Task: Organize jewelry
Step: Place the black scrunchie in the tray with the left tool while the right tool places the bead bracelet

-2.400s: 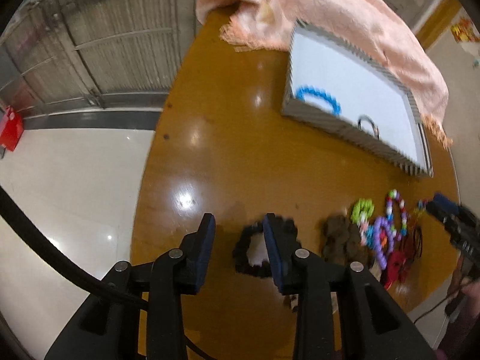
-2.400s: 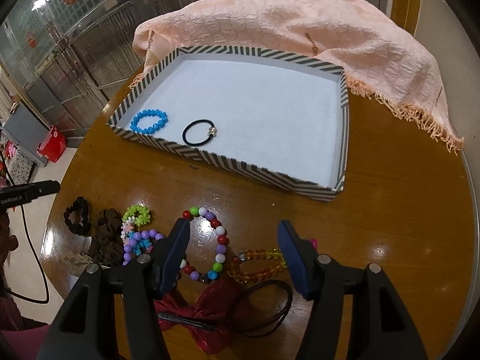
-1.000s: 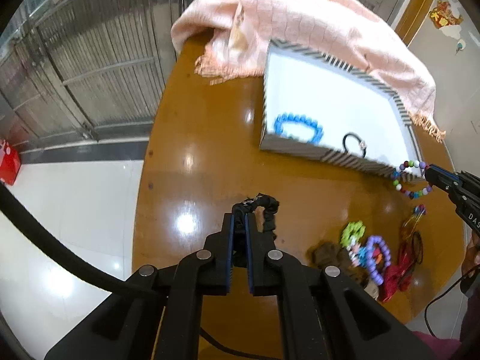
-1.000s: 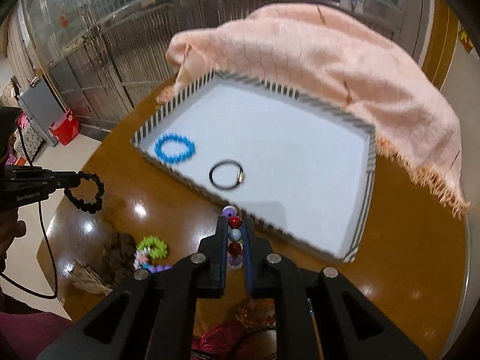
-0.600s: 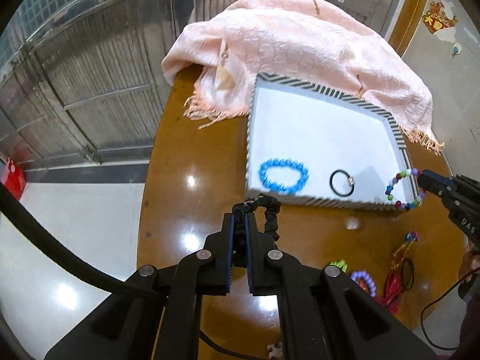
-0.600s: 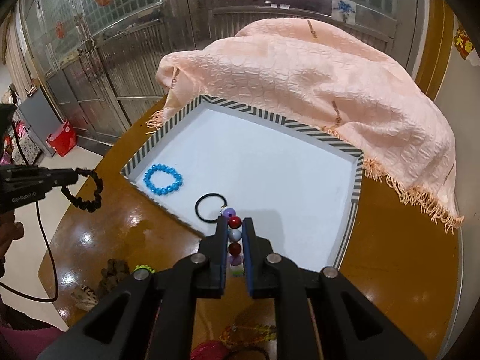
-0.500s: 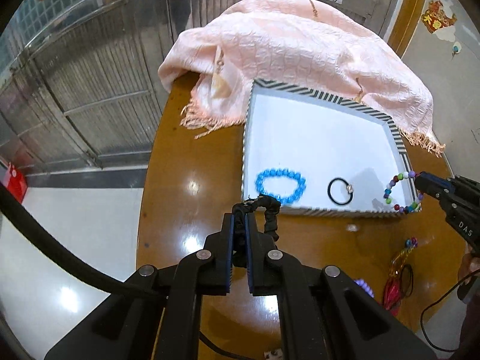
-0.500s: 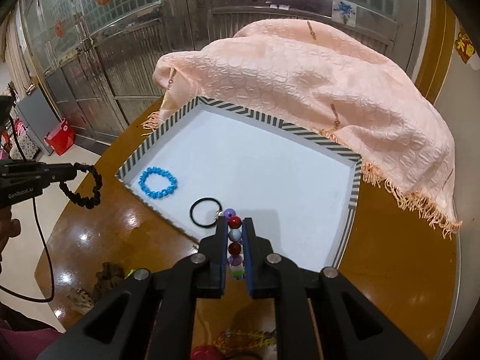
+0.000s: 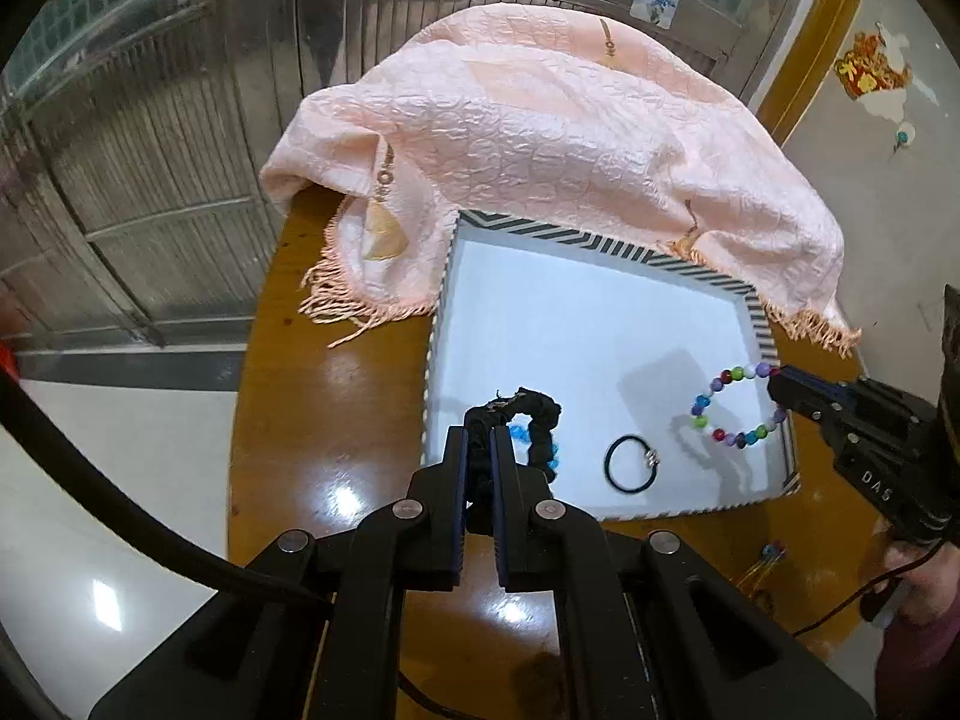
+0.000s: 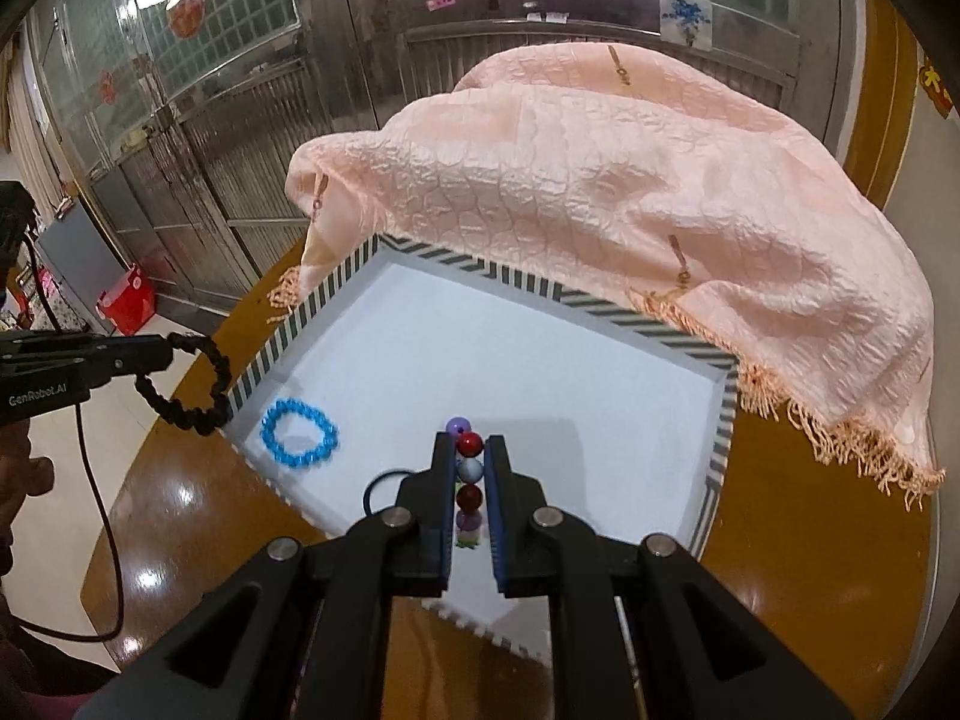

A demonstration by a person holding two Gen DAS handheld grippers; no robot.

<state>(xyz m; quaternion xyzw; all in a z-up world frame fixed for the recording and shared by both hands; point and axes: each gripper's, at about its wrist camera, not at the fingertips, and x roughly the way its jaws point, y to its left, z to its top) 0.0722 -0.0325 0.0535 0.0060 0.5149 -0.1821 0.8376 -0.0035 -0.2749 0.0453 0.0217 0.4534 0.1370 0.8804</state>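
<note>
Tongs on the left [image 9: 478, 453] pinched a black scrunchie [image 9: 536, 420] above the striped tray's [image 9: 600, 243] near-left corner; the right tongs [image 10: 468, 468] gripped a multicoloured bead bracelet [image 9: 735, 405] over the tray's white floor, near a blue bracelet [image 10: 298, 432].

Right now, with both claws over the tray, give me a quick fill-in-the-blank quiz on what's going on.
1. The left claw grips a ____ scrunchie.
2. The right claw holds a bracelet of multicolored ____.
3. Inside the striped tray, next to the black hair tie, lies a ____ beaded bracelet.
4. A peach ____ drapes over the tray's far rim.

Missing words: black; beads; blue; cloth
</note>
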